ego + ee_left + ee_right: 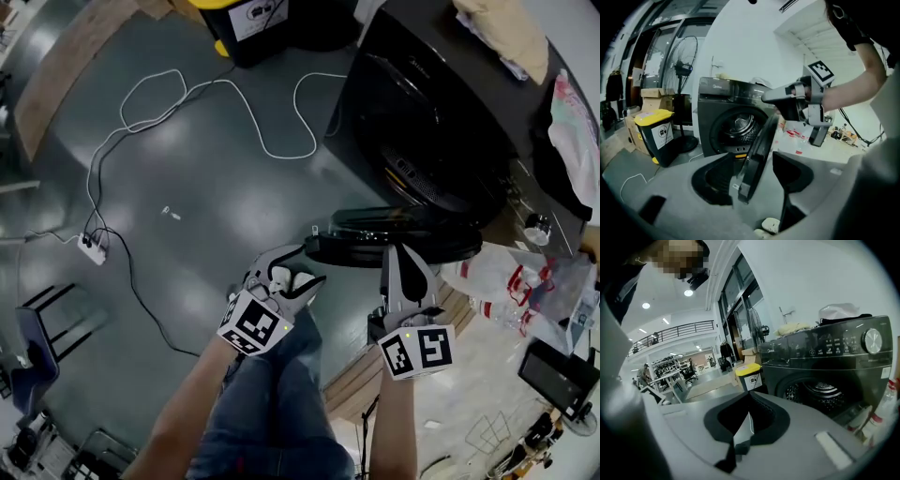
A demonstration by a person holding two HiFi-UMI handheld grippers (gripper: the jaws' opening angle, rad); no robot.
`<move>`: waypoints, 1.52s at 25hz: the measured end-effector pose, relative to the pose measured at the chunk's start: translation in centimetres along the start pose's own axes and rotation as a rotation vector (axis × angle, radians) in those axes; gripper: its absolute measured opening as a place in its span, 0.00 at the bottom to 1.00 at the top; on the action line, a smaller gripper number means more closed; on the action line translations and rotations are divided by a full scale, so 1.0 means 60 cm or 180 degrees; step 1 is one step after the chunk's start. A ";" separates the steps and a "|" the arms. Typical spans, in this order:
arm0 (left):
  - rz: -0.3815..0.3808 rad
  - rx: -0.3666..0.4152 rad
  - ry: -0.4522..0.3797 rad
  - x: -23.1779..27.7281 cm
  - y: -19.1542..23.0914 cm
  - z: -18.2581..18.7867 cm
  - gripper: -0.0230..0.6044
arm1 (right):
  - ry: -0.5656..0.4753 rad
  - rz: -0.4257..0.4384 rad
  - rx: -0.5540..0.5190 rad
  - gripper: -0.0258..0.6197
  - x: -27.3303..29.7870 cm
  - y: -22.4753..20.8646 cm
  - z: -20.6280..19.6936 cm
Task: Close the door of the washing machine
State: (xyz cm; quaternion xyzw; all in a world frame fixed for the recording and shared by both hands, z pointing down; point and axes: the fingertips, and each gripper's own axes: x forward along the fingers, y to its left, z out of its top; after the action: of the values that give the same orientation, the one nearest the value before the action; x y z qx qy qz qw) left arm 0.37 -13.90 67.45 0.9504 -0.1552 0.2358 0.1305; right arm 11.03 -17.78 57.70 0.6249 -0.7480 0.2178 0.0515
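Note:
The dark washing machine (422, 122) stands at the upper right with its round door (394, 234) swung open toward me. In the left gripper view the drum (738, 126) shows behind the door (759, 150), which is seen edge-on between the spread fingers of my left gripper (752, 161). That left gripper (298, 272) is open and holds nothing. My right gripper (401, 253) has its jaws together and its tip at the door's outer rim; whether it touches I cannot tell. In its own view the right gripper (749, 401) is shut and empty, with the machine's front (825, 380) to the right.
A yellow-lidded black bin (248, 19) stands left of the machine. A white cable (187, 94) loops over the grey floor to a power strip (92, 249). Plastic bags with bottles (525, 286) lie right of the door. Cloth (497, 28) sits on the machine. My jeans leg (272, 403) is below.

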 end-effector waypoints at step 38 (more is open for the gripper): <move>-0.0625 0.1185 0.0720 0.160 0.033 -0.062 0.17 | -0.0042 -0.0059 0.0166 0.06 0.059 -0.050 0.021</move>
State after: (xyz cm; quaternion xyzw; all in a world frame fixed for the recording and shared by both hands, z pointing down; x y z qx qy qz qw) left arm 6.20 -16.73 75.65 0.9362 -0.0002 0.3515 -0.0082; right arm 13.42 -21.86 58.56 0.6343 -0.7366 0.2326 0.0323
